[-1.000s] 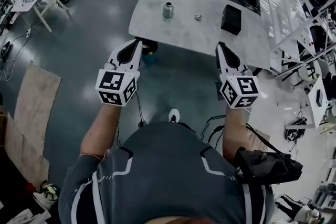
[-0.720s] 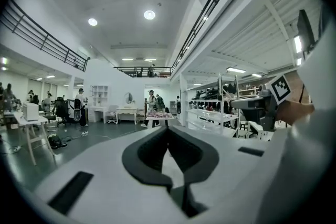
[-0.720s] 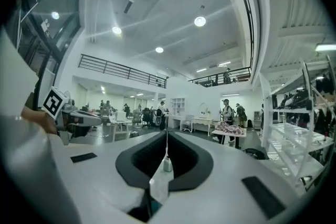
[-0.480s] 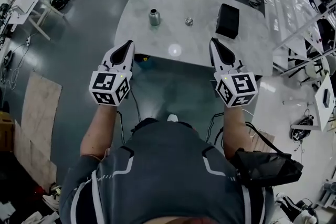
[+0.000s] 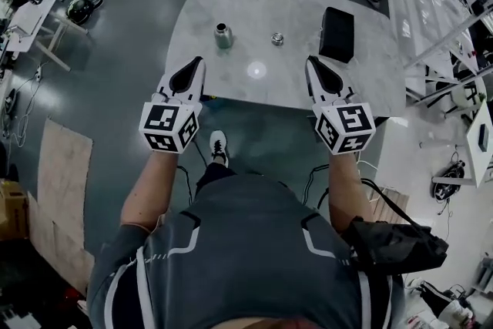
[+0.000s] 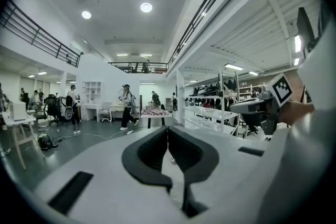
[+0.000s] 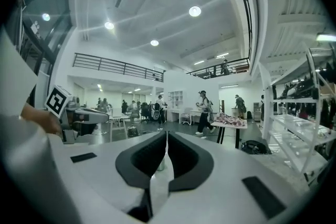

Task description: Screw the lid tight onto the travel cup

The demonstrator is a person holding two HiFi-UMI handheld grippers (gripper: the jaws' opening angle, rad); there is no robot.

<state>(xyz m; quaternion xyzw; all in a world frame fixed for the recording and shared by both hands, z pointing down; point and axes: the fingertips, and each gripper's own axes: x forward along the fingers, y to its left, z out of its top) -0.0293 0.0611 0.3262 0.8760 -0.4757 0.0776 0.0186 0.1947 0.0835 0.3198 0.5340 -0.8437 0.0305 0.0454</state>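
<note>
A small metal travel cup (image 5: 223,35) stands upright on the pale marble table (image 5: 231,8), left of centre. Its round lid (image 5: 277,38) lies apart from it, to the right. My left gripper (image 5: 199,62) hovers at the table's near edge, short of the cup, jaws shut and empty. My right gripper (image 5: 311,61) is level with it at the near edge, short of the lid, also shut and empty. In the left gripper view the jaws (image 6: 168,129) meet, with the lid (image 6: 172,160) small behind them. In the right gripper view the cup (image 7: 160,163) shows behind the shut jaws (image 7: 166,135).
A black box (image 5: 337,34) sits on the table's right part. White shelving (image 5: 439,4) runs along the right. Cables and a cardboard sheet (image 5: 58,189) lie on the dark floor to the left. People walk in the hall beyond the table.
The person has walked up to the table. Both grippers, which were over the floor short of it, now reach its near edge. Their jaws stay shut.
</note>
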